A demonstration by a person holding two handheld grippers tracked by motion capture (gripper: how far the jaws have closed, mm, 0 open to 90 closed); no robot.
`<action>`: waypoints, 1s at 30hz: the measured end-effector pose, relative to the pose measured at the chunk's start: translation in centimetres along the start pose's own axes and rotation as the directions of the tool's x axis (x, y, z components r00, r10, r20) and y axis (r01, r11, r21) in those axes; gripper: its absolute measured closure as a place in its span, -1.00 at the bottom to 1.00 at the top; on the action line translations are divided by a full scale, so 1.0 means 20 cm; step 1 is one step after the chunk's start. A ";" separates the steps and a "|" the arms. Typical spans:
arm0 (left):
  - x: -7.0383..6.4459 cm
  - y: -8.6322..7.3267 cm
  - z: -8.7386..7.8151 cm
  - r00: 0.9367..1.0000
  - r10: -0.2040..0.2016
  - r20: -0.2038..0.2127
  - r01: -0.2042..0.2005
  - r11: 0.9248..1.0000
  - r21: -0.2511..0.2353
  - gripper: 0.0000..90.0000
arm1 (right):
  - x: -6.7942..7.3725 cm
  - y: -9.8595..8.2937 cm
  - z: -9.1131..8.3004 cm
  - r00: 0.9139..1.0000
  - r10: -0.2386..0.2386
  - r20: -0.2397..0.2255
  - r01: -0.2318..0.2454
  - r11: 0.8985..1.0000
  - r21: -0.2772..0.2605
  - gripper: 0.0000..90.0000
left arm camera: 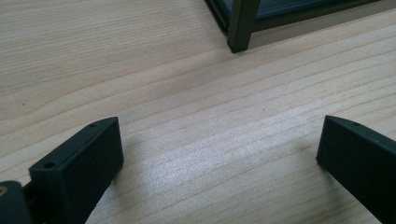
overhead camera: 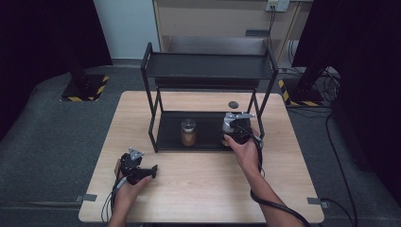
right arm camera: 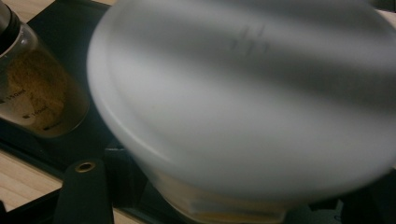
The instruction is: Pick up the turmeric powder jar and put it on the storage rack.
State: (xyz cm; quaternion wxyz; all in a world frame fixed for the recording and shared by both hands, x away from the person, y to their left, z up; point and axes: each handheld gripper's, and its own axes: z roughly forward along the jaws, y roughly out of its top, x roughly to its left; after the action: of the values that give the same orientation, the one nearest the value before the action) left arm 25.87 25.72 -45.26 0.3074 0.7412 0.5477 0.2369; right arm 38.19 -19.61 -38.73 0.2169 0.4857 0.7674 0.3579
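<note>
Two jars: both on the rack's [overhead camera: 153, 127] lower shelf, frame centre.
Right gripper [overhead camera: 235, 128]: jaws hug the white-lidded jar [right arm camera: 243, 98], right of the spice jar [overhead camera: 188, 132].
Left gripper [overhead camera: 144, 169]: jaws apart, lower left, farther off.

Looks like a lab recording setup: black curtains [overhead camera: 42, 38], hazard-taped stand bases [overhead camera: 85, 90], lone wooden desk [overhead camera: 198, 189], loose cables [overhead camera: 331, 80].

A small dark disc [overhead camera: 233, 104] lies on the wooden table [overhead camera: 198, 189] behind the rack.
</note>
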 end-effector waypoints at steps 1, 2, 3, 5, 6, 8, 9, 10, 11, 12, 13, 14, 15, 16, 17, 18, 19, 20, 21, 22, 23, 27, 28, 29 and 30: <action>0.00 0.00 0.00 1.000 0.000 0.000 0.000 1.000 0.000 -1.00 | 0.00 0.00 0.01 1.000 0.001 0.000 -0.001 1.000 0.001 -0.29; 0.00 0.00 0.00 1.000 0.000 0.000 0.000 1.000 0.000 -1.00 | 0.00 0.00 0.01 1.000 0.001 0.001 -0.001 1.000 0.000 -0.29; 0.00 0.00 0.00 1.000 0.000 0.000 0.000 1.000 0.000 -1.00 | 0.00 0.00 0.01 1.000 0.001 0.000 -0.001 1.000 -0.001 -0.29; 0.00 0.00 0.00 1.000 0.000 0.000 0.000 1.000 0.000 -1.00 | 0.00 0.00 0.02 1.000 0.002 0.003 -0.002 1.000 -0.003 -0.29; 0.00 0.00 0.00 1.000 0.000 0.000 0.000 1.000 0.000 -1.00 | 0.00 0.00 0.02 1.000 0.002 0.003 -0.002 1.000 -0.003 -0.29; 0.00 0.00 0.00 1.000 0.000 0.000 0.000 1.000 0.000 -1.00 | 0.00 0.00 0.03 1.000 0.001 0.004 -0.001 1.000 -0.004 -0.29; 0.00 0.00 0.00 1.000 0.000 0.000 0.000 1.000 0.000 -1.00 | 0.00 -0.01 0.03 1.000 0.000 0.004 0.000 1.000 -0.005 -0.29; 0.00 0.00 0.00 1.000 0.000 0.000 0.000 1.000 0.000 -1.00 | 0.00 -0.01 0.03 1.000 0.003 0.004 -0.003 1.000 -0.005 -0.29; 0.00 0.00 0.00 1.000 0.000 0.000 0.000 1.000 0.000 -1.00 | 0.00 -0.01 0.04 1.000 0.004 0.004 -0.004 1.000 -0.005 -0.29; 0.00 0.00 0.00 1.000 0.000 0.000 0.000 1.000 0.000 -1.00 | 0.00 -0.01 0.04 1.000 0.000 0.002 0.000 1.000 -0.005 -0.29; 0.00 0.00 0.00 1.000 0.000 0.000 0.000 1.000 0.000 -1.00 | 0.00 -0.02 0.04 1.000 0.000 0.003 0.000 1.000 -0.009 -0.29; 0.00 0.00 0.00 1.000 0.000 0.000 0.000 1.000 0.000 -1.00 | 0.00 -0.02 0.04 1.000 0.000 0.003 0.000 1.000 -0.008 -0.29; 0.00 0.00 0.00 1.000 0.000 -0.001 0.000 1.000 0.000 -1.00 | 0.00 -0.01 0.04 1.000 0.001 0.005 -0.001 1.000 -0.007 -0.29; 0.00 0.00 0.00 1.000 0.000 -0.001 0.000 1.000 0.000 -1.00 | 0.00 -0.01 0.04 1.000 -0.002 0.007 0.003 1.000 -0.008 -0.29; 0.00 0.00 0.00 1.000 0.000 -0.001 0.000 1.000 0.000 -1.00 | 0.00 -0.02 0.04 1.000 -0.002 0.008 0.002 1.000 -0.010 -0.29; 0.00 0.00 0.00 1.000 0.000 -0.001 0.000 1.000 0.000 -1.00 | 0.01 -0.02 0.04 1.000 -0.003 0.010 0.003 1.000 -0.014 -0.29; 0.00 0.00 0.00 1.000 0.000 -0.001 0.000 1.000 0.000 -1.00 | 0.01 -0.03 0.04 1.000 -0.007 0.011 0.007 1.000 -0.016 -0.30; 0.00 0.00 0.00 1.000 0.000 -0.001 0.000 1.000 0.000 -1.00 | 0.01 -0.03 0.04 1.000 -0.011 0.012 0.011 1.000 -0.016 -0.30; 0.00 0.00 0.00 1.000 0.000 -0.001 0.000 1.000 0.000 -1.00 | 0.02 -0.03 0.04 1.000 -0.014 0.015 0.014 1.000 -0.018 -0.30; 0.00 0.00 0.00 1.000 0.000 -0.001 0.000 1.000 0.000 -1.00 | 0.02 -0.04 0.04 1.000 -0.014 0.016 0.014 1.000 -0.017 -0.30; 0.00 0.00 0.00 1.000 -0.001 -0.001 0.001 1.000 0.000 -1.00 | 0.02 -0.04 0.04 1.000 -0.019 0.017 0.019 1.000 -0.019 -0.30; 0.00 0.00 0.00 1.000 -0.001 -0.002 0.001 1.000 0.000 -1.00 | 0.04 -0.05 0.03 0.999 -0.034 0.025 0.034 0.999 -0.020 -0.30; 0.00 0.00 0.00 1.000 -0.001 -0.002 0.001 1.000 0.000 -1.00 | 0.04 -0.05 0.03 0.999 -0.031 0.025 0.032 0.999 -0.020 -0.30; 0.00 0.00 0.00 1.000 -0.001 -0.002 0.001 1.000 0.000 -1.00 | 0.04 -0.05 0.03 0.999 -0.030 0.023 0.031 0.999 -0.020 -0.30; 0.00 0.00 0.00 1.000 -0.001 -0.002 0.001 1.000 0.000 -1.00 | 0.03 -0.05 0.03 0.999 -0.031 0.022 0.032 0.999 -0.022 -0.30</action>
State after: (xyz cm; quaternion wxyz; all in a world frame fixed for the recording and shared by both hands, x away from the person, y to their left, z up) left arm 25.83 25.66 -45.26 0.3071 0.7408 0.5483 0.2373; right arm 37.76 -19.02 -39.92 0.2363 0.4749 0.7685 0.3578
